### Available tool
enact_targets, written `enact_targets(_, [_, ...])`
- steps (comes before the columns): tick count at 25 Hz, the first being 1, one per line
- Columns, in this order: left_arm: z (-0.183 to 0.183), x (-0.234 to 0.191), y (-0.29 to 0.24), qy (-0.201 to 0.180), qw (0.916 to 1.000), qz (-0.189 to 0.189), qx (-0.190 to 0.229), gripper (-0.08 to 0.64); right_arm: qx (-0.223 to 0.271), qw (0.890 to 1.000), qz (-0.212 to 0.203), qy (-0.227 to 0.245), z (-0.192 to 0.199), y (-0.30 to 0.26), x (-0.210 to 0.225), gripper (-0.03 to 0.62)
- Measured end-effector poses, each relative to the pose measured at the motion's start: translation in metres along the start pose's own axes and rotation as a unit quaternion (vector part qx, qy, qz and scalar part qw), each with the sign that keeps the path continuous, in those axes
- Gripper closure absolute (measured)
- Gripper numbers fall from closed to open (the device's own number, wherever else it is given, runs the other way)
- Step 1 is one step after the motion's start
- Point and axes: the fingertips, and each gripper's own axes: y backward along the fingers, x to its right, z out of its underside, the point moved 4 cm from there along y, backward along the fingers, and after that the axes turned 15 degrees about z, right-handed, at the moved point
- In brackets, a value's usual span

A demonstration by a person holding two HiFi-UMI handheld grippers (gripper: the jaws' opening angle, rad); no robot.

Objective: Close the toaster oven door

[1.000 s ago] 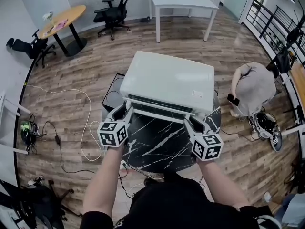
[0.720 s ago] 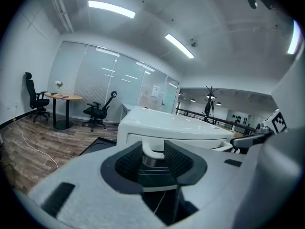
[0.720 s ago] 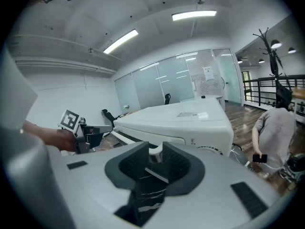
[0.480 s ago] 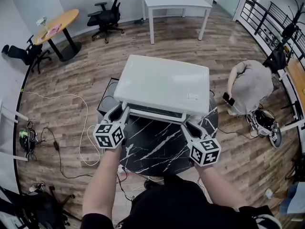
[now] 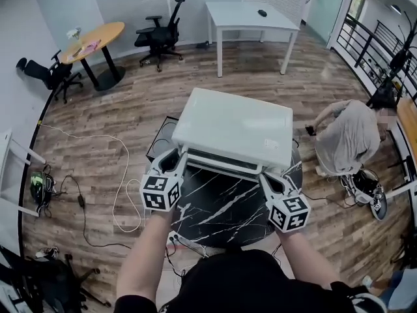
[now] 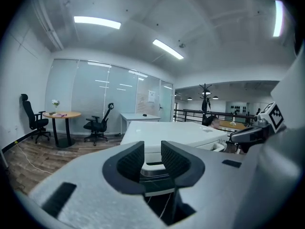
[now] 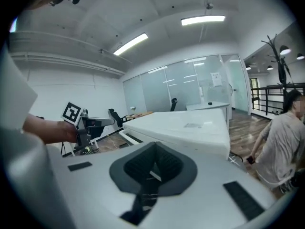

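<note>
- At the far left, a white cable (image 5: 120,194) is trailing across the wood floor (image 5: 85,142), well apart from your work area.
- You are holding the left claw (image 5: 174,158) at the front left corner of the toaster oven (image 5: 234,126).
- The left claw's jaws are standing apart and have just been closing in. In the left gripper view its pads (image 6: 131,162) are pressing on nothing. Only the oven's front corner is showing through the gap beyond them.
- The toaster oven is sitting on the round black marble table (image 5: 221,207), toward the far edge, with its front facing you.
- The oven door (image 5: 225,162) is showing as a dark strip with a white bar along the front, lying between your two claws. Whether it is seating fully closed cannot be confirmed from the head view.
- You are holding the right claw (image 5: 266,176) at the oven's front right corner, just beside the door's end.
- The right claw's jaws are resting closed, pad against pad. The right gripper view is showing no object clamped between them, and contact with the door cannot be verified.
- At the right, a person (image 5: 352,139) is crouching on the floor beyond the table, well apart from both claws.
</note>
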Motion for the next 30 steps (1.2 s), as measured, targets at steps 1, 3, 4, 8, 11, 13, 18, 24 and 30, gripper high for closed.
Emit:
enact_targets(1, [-0.006, 0.002, 0.007, -0.005, 1.0000, -0.002, 0.002, 0.451, 0.010, 1.000, -0.002, 0.011, -0.007, 0.002, -0.005, 0.584])
enact_targets(3, [-0.015, 0.006, 0.023, -0.013, 0.9999, -0.008, 0.003, 0.465, 0.031, 0.999, -0.007, 0.027, -0.021, 0.005, -0.014, 0.586])
enact_targets(4, [-0.019, 0.009, 0.031, -0.016, 0.9998, -0.010, 0.003, 0.481, 0.041, 0.999, -0.011, 0.029, -0.028, 0.007, -0.020, 0.586])
enact_targets(8, [-0.029, 0.023, 0.061, -0.031, 0.9993, -0.014, 0.012, 0.520, 0.072, 0.995, -0.044, 0.048, -0.051, 0.019, -0.043, 0.586])
enact_targets(11, [-0.026, 0.038, 0.087, -0.044, 0.9987, -0.018, 0.018, 0.529, 0.082, 0.991, -0.063, 0.079, -0.055, 0.034, -0.061, 0.586])
enact_targets(13, [-0.025, 0.048, 0.106, -0.055, 0.9982, -0.017, 0.018, 0.550, 0.084, 0.989, -0.078, 0.089, -0.057, 0.044, -0.073, 0.588])
enact_targets(18, [-0.024, 0.070, 0.144, -0.056, 0.9981, -0.020, 0.016, 0.557, 0.093, 0.981, -0.144, 0.088, -0.073, 0.066, -0.109, 0.588])
enact_targets(24, [-0.035, 0.091, 0.181, -0.041, 0.9963, -0.066, 0.037, 0.557, 0.123, 0.966, -0.213, 0.074, -0.099, 0.071, -0.131, 0.588])
enact_targets(30, [-0.045, 0.090, 0.178, -0.040, 0.9919, -0.113, 0.043, 0.557, 0.140, 0.956, -0.245, 0.082, -0.114, 0.055, -0.120, 0.589])
